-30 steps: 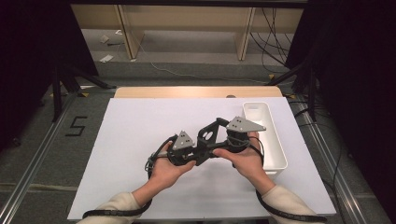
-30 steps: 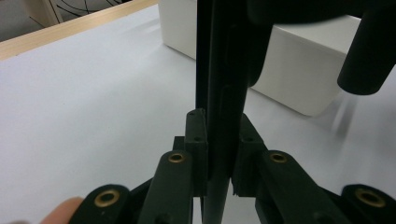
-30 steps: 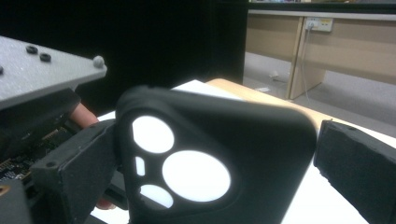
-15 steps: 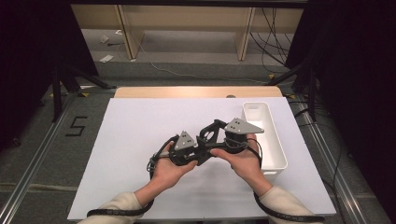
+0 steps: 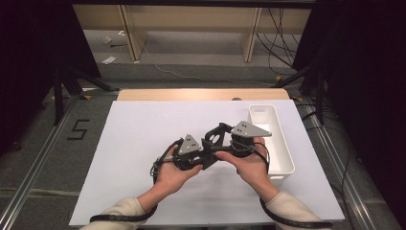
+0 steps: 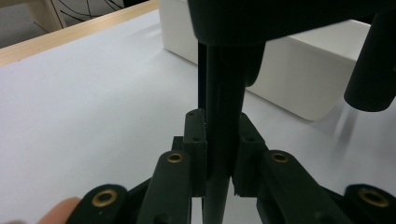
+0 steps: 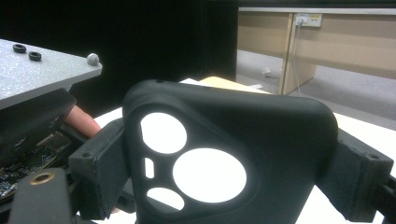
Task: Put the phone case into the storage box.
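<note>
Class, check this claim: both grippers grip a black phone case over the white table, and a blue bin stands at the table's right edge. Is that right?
Not quite: the bin is white, not blue, as the high view shows. The rest holds: the left gripper and right gripper both grip the black phone case over the white table, and the bin stands at its right edge.

From above your side, the high view looks forward and down over the whole table (image 5: 143, 143). Your left gripper view sits low, facing the white bin (image 6: 299, 79) at the right edge (also seen from above). Your right gripper view is pressed close against a black case (image 7: 224, 154).
</note>
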A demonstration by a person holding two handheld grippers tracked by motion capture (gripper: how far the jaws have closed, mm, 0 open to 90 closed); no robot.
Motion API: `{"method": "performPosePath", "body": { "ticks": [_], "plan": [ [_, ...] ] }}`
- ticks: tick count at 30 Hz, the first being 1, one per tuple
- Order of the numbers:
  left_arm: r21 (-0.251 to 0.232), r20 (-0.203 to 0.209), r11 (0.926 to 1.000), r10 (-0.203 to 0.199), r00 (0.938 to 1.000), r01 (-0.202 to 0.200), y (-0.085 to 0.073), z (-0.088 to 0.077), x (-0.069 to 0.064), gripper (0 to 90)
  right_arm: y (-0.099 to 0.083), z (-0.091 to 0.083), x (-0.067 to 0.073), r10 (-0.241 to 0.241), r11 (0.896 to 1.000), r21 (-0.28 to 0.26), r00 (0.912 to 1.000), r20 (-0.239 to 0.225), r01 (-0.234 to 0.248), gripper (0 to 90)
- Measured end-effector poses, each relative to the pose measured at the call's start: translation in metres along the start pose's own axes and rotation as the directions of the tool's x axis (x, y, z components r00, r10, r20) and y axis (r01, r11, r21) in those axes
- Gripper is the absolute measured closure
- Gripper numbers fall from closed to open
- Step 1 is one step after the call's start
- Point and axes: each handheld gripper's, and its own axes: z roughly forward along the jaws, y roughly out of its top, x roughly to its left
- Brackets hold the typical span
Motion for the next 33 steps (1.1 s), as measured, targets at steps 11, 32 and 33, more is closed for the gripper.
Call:
{"method": "performPosePath", "body": {
  "ticks": [11, 32, 33],
  "plan": [
    [-0.022, 0.056, 0.9945, 0.104, 0.993, -0.102, 0.004, -0.008, -0.005, 34.2, 0.004, -0.004, -0.003, 0.013, 1.0, -0.012, 0.9999, -0.001, -0.013, 15.5],
    [0.004, 0.035, 0.9833, 0.182, 0.9827, -0.182, -0.008, -0.035, 0.011, 0.0, 0.008, -0.014, -0.013, 0.023, 0.999, -0.04, 0.9991, 0.036, -0.022, 15.5],
    [0.003, 0.037, 0.9836, 0.18, 0.983, -0.18, -0.009, -0.036, 0.012, 0.0, 0.008, -0.014, -0.014, 0.023, 0.999, -0.041, 0.999, 0.037, -0.021, 15.5]
  ]
}}
